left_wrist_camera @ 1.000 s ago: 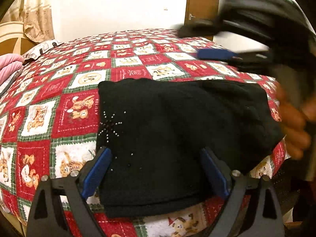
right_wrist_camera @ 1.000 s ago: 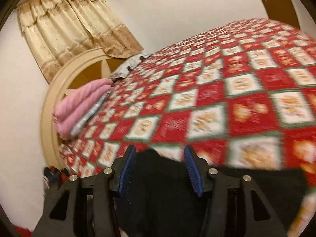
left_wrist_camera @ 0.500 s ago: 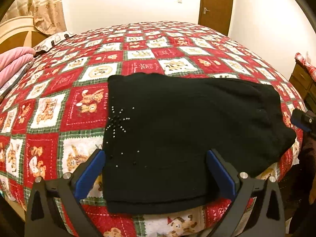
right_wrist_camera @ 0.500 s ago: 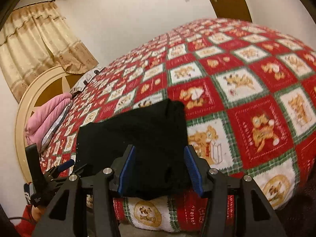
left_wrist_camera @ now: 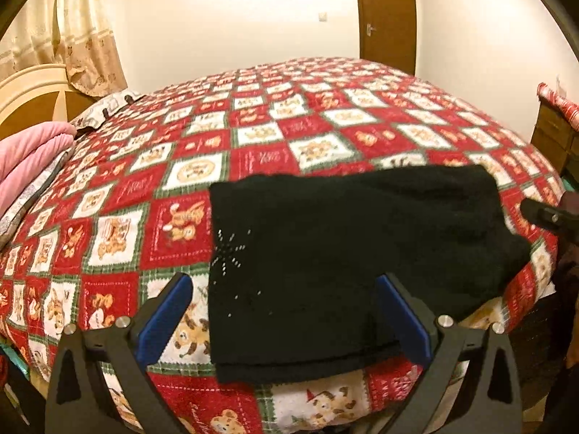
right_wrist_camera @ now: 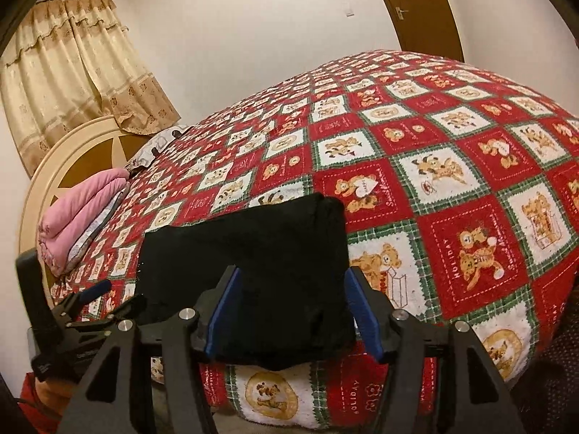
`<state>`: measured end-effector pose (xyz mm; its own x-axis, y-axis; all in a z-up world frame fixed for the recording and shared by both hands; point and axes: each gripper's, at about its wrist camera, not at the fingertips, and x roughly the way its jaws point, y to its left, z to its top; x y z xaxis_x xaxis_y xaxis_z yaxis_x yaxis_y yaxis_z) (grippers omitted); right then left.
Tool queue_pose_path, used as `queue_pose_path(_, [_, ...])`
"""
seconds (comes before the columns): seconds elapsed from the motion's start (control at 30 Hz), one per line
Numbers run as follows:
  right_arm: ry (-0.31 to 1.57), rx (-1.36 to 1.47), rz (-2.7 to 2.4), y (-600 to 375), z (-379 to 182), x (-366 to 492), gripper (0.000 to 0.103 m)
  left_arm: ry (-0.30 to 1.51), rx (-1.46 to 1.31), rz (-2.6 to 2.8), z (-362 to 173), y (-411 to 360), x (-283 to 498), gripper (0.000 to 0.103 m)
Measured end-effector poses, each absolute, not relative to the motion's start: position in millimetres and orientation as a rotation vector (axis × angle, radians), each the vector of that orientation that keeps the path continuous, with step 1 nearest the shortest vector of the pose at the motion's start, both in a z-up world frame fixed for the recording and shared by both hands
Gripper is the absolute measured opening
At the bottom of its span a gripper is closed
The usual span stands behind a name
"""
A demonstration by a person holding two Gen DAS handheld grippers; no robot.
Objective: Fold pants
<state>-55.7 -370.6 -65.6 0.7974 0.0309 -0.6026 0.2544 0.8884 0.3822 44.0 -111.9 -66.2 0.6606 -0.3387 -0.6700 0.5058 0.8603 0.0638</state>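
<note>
The black pants (left_wrist_camera: 343, 253) lie folded in a flat rectangle near the front edge of the bed, with a small studded star pattern on the left part. They also show in the right wrist view (right_wrist_camera: 260, 264). My left gripper (left_wrist_camera: 282, 316) is open and empty, hovering over the pants' near edge. My right gripper (right_wrist_camera: 291, 311) is open and empty, held over the right end of the pants. The right gripper's tip shows at the right edge of the left wrist view (left_wrist_camera: 542, 213). The left gripper shows at the lower left of the right wrist view (right_wrist_camera: 87, 307).
The bed has a red, white and green teddy-bear quilt (left_wrist_camera: 289, 137). Folded pink bedding (left_wrist_camera: 29, 159) lies at the left by the cream headboard (right_wrist_camera: 72, 159). A wooden dresser (left_wrist_camera: 557, 133) stands at the right. A door (left_wrist_camera: 385, 14) and curtains (right_wrist_camera: 72, 65) are behind.
My right gripper has swung away from above the pants to their right end, near the bed edge. My left gripper has pulled back slightly. The pants have not moved.
</note>
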Motion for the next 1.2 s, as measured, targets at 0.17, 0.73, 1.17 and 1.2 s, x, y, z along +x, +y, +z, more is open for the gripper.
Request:
queue_pose_path(0.17, [0.654, 0.477, -0.119, -374, -73, -55, 0.07, 0.662, 0.245, -0.508, -60, -113, 44, 0.103])
queue_pose_path(0.73, [0.659, 0.711, -0.143, -413, -99, -62, 0.07, 0.709, 0.192, -0.467, -62, -108, 83, 0.103])
queue_pose_path(1.17, [0.713, 0.645, -0.101, -386, -124, -49, 0.075, 0.832, 0.072, -0.43, -100, -97, 108, 0.103])
queue_pose_path(1.2, [0.724, 0.643, -0.067, -380, -124, -46, 0.075, 0.848, 0.046, -0.437, -101, -95, 111, 0.103])
